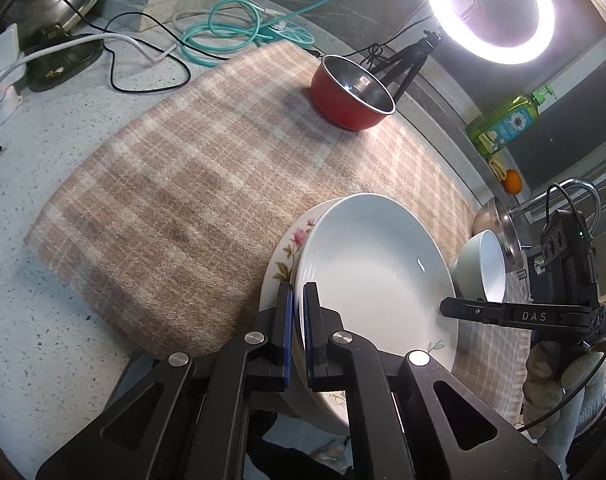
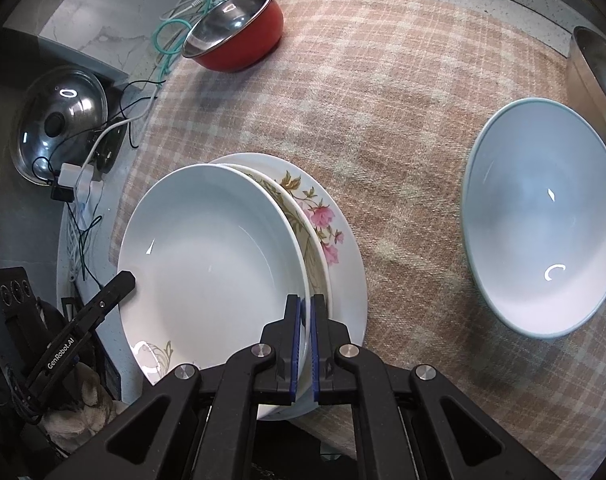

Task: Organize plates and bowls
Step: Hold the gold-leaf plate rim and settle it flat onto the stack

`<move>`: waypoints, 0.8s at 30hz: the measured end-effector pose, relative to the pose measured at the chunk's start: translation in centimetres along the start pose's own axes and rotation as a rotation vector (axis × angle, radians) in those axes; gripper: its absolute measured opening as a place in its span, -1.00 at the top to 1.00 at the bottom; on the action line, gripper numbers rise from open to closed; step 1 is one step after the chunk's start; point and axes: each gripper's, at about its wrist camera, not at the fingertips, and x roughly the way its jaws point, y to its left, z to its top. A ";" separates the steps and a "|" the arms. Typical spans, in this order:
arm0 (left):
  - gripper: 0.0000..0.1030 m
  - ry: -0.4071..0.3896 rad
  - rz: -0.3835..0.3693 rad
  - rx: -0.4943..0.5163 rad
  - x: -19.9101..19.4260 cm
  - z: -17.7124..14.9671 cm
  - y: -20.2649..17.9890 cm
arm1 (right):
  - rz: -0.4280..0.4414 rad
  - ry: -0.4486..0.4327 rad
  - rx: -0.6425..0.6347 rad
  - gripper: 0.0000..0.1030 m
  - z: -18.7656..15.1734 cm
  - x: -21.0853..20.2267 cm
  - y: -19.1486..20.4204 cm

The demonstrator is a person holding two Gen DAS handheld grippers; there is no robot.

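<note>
On a pink plaid cloth [image 2: 403, 100] a stack of plates — both the left gripper [image 1: 298, 320] and right gripper [image 2: 305, 332] pinch the top white deep plate's [image 2: 211, 256] rim, above a floral plate [image 2: 323, 216].

Each view looks forward and steeply down along its own black gripper fingers, close above a pink-and-beige checked cloth [image 1: 175, 184] on a speckled counter. The left wrist view sits at the near left of a stack led by a plain white deep plate [image 1: 379, 264], facing right and far toward a glowing ring lamp [image 1: 490, 10]. The right wrist view sits at the stack's near right [image 2: 211, 248]. Both share the stack, a red steel-lined bowl [image 1: 351, 98] [image 2: 239, 36], and probably the same pale blue bowl [image 1: 485, 264] [image 2: 543, 216].
</note>
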 end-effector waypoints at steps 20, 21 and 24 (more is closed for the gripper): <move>0.94 0.003 0.008 0.007 0.2 0.0 0.0 | -0.024 0.013 -0.020 0.85 0.1 0.3 0.5; 0.94 0.003 0.007 0.006 0.2 0.0 0.0 | -0.024 0.014 -0.019 0.85 0.1 0.3 0.5; 0.95 0.007 0.008 0.011 0.3 0.0 -0.1 | -0.026 0.018 -0.020 0.85 0.1 0.3 0.5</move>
